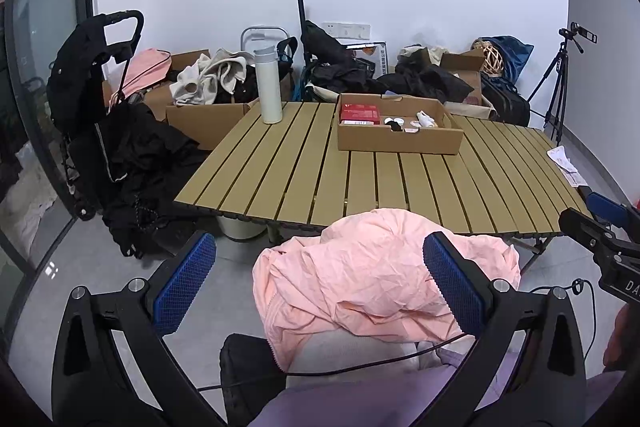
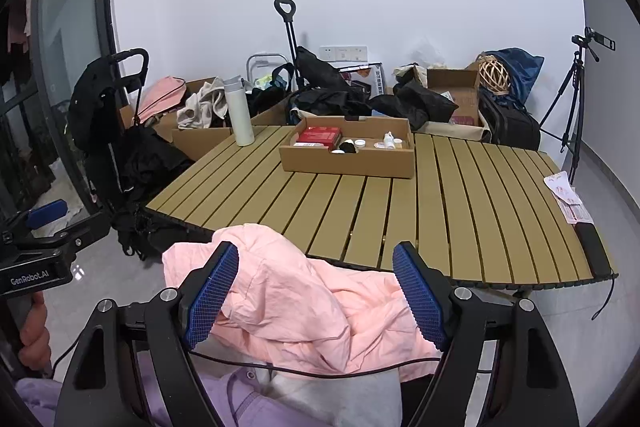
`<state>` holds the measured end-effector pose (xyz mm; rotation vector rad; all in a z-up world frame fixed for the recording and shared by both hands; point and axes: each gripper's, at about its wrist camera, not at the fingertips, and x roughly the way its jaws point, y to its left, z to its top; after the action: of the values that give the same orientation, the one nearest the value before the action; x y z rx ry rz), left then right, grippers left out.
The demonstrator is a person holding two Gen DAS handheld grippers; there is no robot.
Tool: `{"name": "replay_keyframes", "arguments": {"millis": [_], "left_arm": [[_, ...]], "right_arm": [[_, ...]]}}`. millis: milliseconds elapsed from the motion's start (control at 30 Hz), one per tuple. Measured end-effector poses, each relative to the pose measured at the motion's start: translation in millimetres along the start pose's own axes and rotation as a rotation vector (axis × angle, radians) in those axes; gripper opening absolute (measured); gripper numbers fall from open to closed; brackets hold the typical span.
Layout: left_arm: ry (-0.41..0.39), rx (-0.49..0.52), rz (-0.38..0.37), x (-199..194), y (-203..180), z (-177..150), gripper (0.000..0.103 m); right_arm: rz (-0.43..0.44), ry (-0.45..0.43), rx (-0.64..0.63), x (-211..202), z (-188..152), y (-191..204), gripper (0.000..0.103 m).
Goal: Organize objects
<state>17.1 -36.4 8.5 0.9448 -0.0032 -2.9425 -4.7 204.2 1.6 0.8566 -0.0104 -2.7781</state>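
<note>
White walls and heaped bags and boxes are seen behind a slatted folding table (image 1: 360,179) in the left wrist view. A shallow cardboard tray (image 1: 400,143) of small items and a white flask (image 1: 269,85) are carried at its far half; the near half is bare. The left gripper (image 1: 320,281) is held spread, and a crumpled pink garment (image 1: 360,279) is seen between its pads without being pinched, lying on the person's lap below the table's near edge.

From the right wrist view, the right gripper (image 2: 318,293) is likewise held released over the same pink garment (image 2: 300,307). The pick-up is judged not yet begun; next, a fold would need to be pinched and lifted clear of the table's near edge (image 2: 360,265). A black cable (image 2: 320,373) crossing below the cloth could be snagged.
</note>
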Motion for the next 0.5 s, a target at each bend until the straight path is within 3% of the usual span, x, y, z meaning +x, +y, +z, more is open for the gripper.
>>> {"name": "replay_keyframes", "arguments": {"millis": [500], "left_arm": [[0.008,0.009,0.005,1.2,0.3,0.1,0.103]], "right_arm": [[0.018,0.015,-0.009,2.8,-1.3,3.1,0.083]]}}
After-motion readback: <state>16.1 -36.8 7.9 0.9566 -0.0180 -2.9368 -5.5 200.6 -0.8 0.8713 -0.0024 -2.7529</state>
